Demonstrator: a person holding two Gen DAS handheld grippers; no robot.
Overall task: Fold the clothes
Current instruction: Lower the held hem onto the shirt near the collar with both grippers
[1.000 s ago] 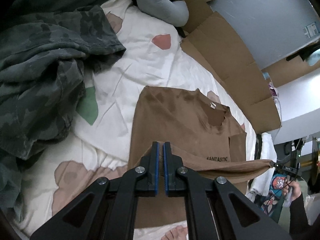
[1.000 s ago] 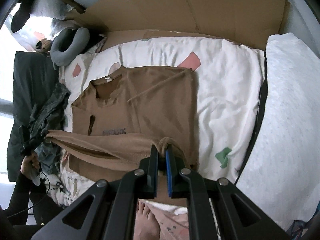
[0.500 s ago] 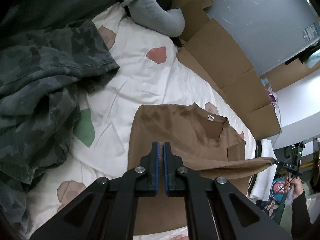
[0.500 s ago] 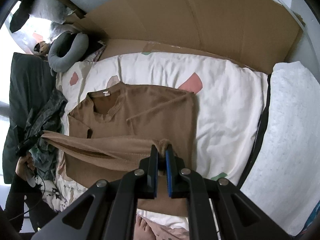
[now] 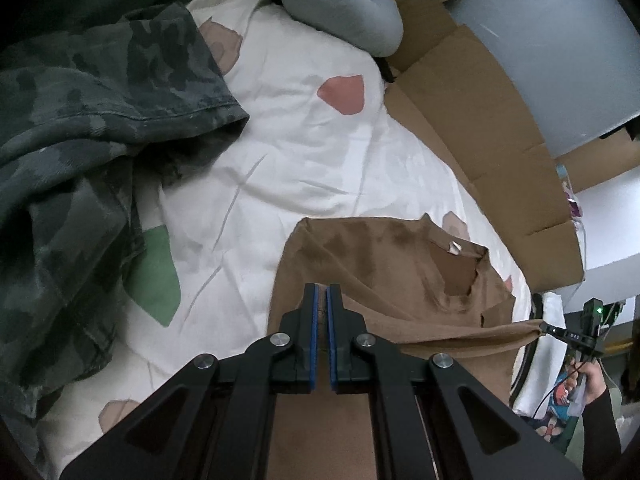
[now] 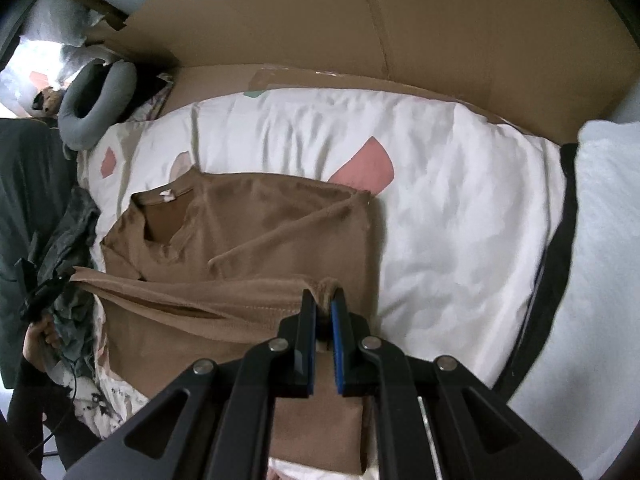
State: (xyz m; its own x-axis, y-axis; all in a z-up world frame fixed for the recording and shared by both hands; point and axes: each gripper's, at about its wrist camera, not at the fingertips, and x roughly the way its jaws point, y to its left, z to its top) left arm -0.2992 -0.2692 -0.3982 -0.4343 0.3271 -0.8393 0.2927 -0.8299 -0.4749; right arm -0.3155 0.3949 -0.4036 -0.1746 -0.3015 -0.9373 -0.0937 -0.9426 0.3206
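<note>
Left gripper [image 5: 322, 300]: jaws pinched together on the hem of the brown T-shirt [image 5: 384, 256], holding one lower corner lifted off the bed.
Right gripper [image 6: 324, 304]: jaws closed on a bunched bit of the same hem at the other lower corner, cloth puckered up between the blue pads.
Hem: stretched taut between the two grippers, raised above the shirt's lower half and lying across its chest.
Brown T-shirt: spread flat on the white bedsheet [image 6: 460, 220] near the bed's front edge, neckline and label toward the far side, one sleeve folded in across the body.
Bedsheet: white with pink, green and tan patches, creased, bare beyond the shirt's collar.
Camouflage garment [image 5: 80, 140]: heaped on the sheet's left side, apart from the shirt.
Grey neck pillow [image 6: 96, 108]: at the far left corner of the bed.
Cardboard [image 6: 340, 20]: flattened sheets standing along the bed's far edge.
White blanket [image 6: 600, 260]: along the right edge.
</note>
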